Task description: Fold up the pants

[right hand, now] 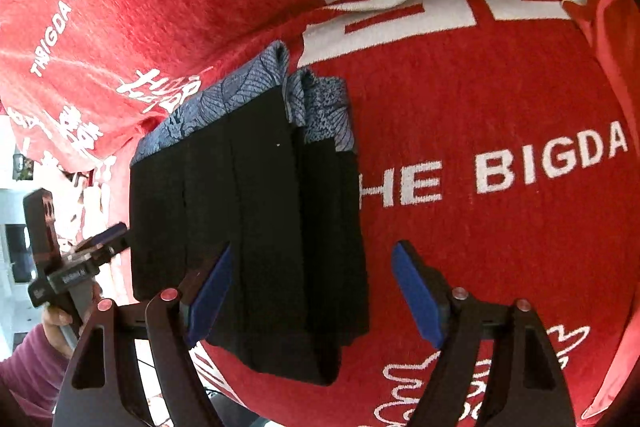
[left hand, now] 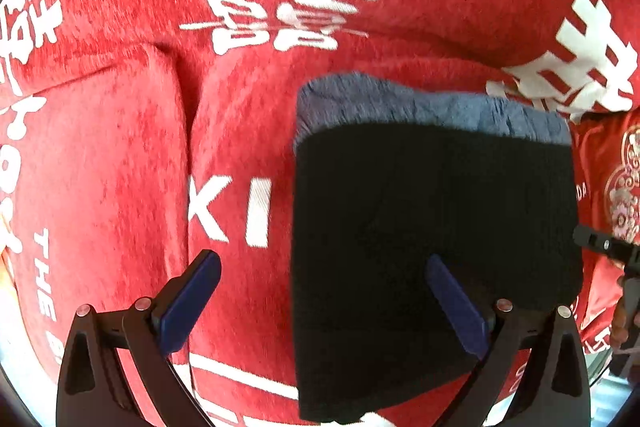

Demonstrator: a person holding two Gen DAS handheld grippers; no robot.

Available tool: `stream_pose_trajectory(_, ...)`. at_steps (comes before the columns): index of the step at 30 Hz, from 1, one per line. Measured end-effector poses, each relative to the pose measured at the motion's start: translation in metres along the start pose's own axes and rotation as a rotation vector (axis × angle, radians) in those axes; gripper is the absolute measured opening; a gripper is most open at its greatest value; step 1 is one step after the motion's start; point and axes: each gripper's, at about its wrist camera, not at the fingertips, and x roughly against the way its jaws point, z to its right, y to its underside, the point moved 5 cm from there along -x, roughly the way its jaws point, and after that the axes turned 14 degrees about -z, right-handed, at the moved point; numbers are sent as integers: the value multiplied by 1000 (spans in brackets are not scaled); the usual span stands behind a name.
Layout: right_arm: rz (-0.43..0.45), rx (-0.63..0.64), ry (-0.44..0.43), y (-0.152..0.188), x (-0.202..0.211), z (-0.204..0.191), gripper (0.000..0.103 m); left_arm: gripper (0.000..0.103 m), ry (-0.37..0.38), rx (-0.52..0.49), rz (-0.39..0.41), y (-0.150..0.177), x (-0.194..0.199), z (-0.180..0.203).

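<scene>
Pants (right hand: pixel 248 227), folded into a compact black stack with a blue patterned band at the far end, lying on the red blanket (right hand: pixel 500 87). Left gripper (left hand: pixel 324 291) and right gripper (right hand: pixel 312 291): fingers apart, holding nothing. Risk: a finger catching an edge could undo the layers.

bright, even light | soft shadows | slight blur | strong fisheye edge warp

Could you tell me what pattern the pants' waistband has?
Blue-grey leaf print on the waistband, clearest in the right wrist view.
</scene>
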Motion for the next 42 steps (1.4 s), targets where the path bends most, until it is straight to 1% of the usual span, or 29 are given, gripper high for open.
stream_pose_trajectory(2,-7,6,-6,-1,-3,1,82,103,7,6,-3,-7,-1,-5)
stream_pose_trajectory(5,-18,15,-25,-4,-4,5,82,103,43,-1,-24,-11,-6,-10)
stream_pose_trajectory(8,-35,22,-44,-11,-6,11,82,103,101,-43,-64,-13,-15,-10)
stream_pose_trajectory(12,-57,34,-78,-20,-8,15,82,103,132,-84,-54,-16,-18,-9)
stream_pose_trajectory(14,-73,47,-136,-24,-11,16,82,103,169,-94,-59,-19,-21,-7)
stream_pose_trajectory(15,-84,50,-167,-26,-14,17,82,103,188,-99,-76,-21,-27,-6)
stream_pose_trajectory(16,-91,51,-182,-27,-16,18,82,103,195,-99,-83,-22,-30,-5)
stream_pose_trajectory(18,-109,57,-199,-29,-22,21,82,103,241,-93,-95,-27,-37,-3)
stream_pose_trajectory(20,-121,70,-227,-29,-25,23,82,103,263,-94,-100,-29,-40,-1)
stream_pose_trajectory(23,-138,88,-304,-28,-29,23,82,103,280,-111,-102,-29,-43,5)
stream_pose_trajectory(26,-162,103,-348,-26,-35,20,82,103,311,-126,-122,-26,-50,14)
stream_pose_trajectory(27,-169,109,-362,-27,-40,17,82,103,316,-128,-124,-25,-52,17)
stream_pose_trajectory(30,-167,114,-394,-31,-46,12,84,103,296,-139,-91,-24,-53,23)
stream_pose_trajectory(35,-170,66,-449,-38,-47,15,83,103,289,-118,-88,-25,-54,24)
stream_pose_trajectory(40,-163,70,-432,-39,-46,12,83,103,285,-93,-58,-21,-52,21)
stream_pose_trajectory(41,-162,68,-424,-39,-47,12,81,101,286,-80,-55,-20,-52,20)
stream_pose_trajectory(42,-164,66,-412,-40,-48,10,78,90,307,-65,-51,-18,-48,22)
